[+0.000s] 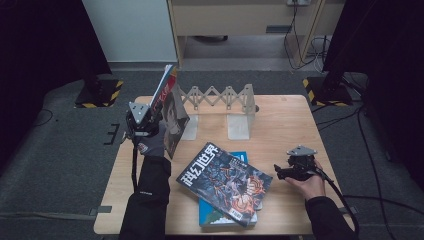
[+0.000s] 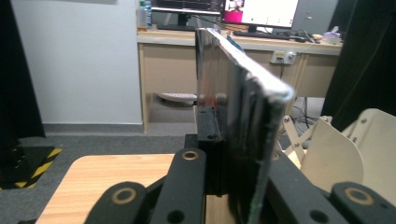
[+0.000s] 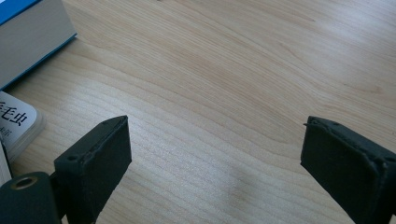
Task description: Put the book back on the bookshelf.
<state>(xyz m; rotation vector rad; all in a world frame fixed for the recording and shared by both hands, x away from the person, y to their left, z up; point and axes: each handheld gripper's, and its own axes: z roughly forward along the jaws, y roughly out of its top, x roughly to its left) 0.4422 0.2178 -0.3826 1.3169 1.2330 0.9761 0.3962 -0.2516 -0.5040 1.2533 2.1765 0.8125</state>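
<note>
At the far left of the table (image 1: 285,112) we have the left gripper (image 1: 150,120) clamped on an upright magazine (image 1: 169,107), its jaws pinching the lower edge. In the left gripper view the magazine (image 2: 243,126) stands on end between the two black jaws, its top leaning a little to the right. It hangs just left of the pale folding rack (image 1: 220,107), whose near plates stand upright on the far half of the table. We judge the step in hand to be carrying this magazine to the rack; it is not yet between the plates.

On the near right, the right gripper (image 1: 280,172) rests low over bare wood with its jaws wide apart and nothing between them, as the right gripper view (image 3: 215,158) shows. A dark-covered magazine (image 1: 225,182) lies flat on a blue book (image 1: 225,212) in the near middle.

Next, we think, the held magazine must be kept upright, moved right to a gap in the rack and lowered before the jaws let go. It could flop if released early.
</note>
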